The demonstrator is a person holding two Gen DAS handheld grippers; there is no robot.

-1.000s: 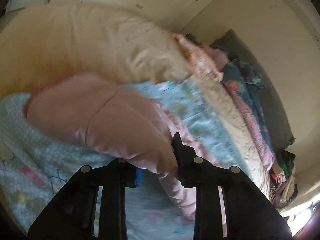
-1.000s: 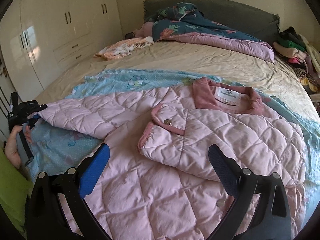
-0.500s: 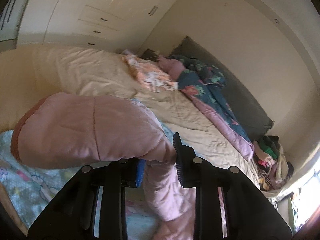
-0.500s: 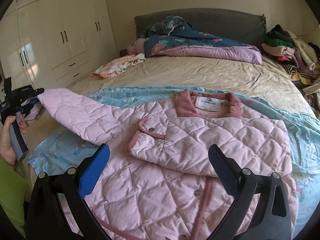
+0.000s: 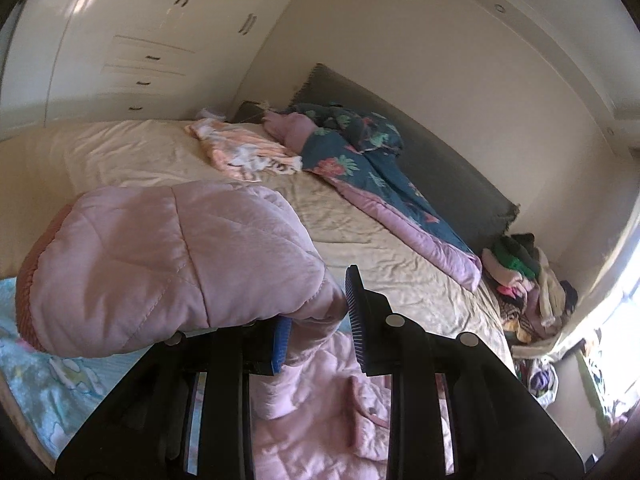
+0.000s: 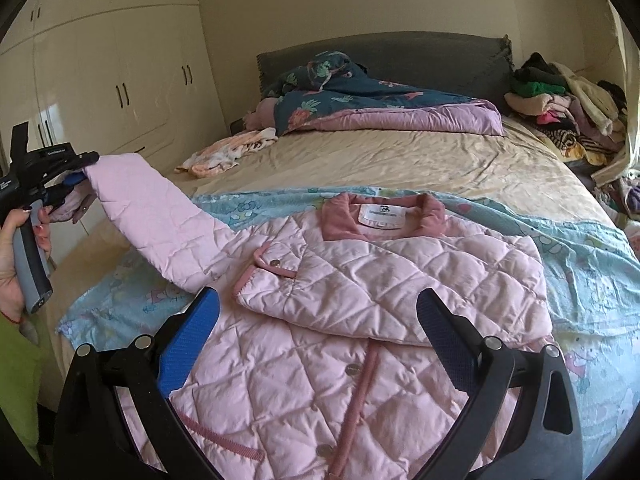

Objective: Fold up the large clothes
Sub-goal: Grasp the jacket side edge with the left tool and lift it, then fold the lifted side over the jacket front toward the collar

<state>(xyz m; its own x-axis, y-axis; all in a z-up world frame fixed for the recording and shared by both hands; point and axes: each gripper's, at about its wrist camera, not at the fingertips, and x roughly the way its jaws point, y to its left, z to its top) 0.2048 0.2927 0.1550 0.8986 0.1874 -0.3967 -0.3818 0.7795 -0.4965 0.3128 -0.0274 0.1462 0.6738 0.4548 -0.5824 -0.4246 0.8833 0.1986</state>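
The left gripper point(image 5: 318, 320) is nearly closed, its pads pinching the cuff end of one sleeve point(image 6: 160, 216) and holding it raised off the bed's point(image 6: 400, 160) left edge. The right gripper point(image 6: 316, 340) stands wide open and empty above the jacket point(image 6: 360, 300), touching nothing. One pink quilted jacket lies flat on one blue sheet point(image 6: 580, 252) at the foot of the bed, its other sleeve folded across the chest; two grippers are in view.
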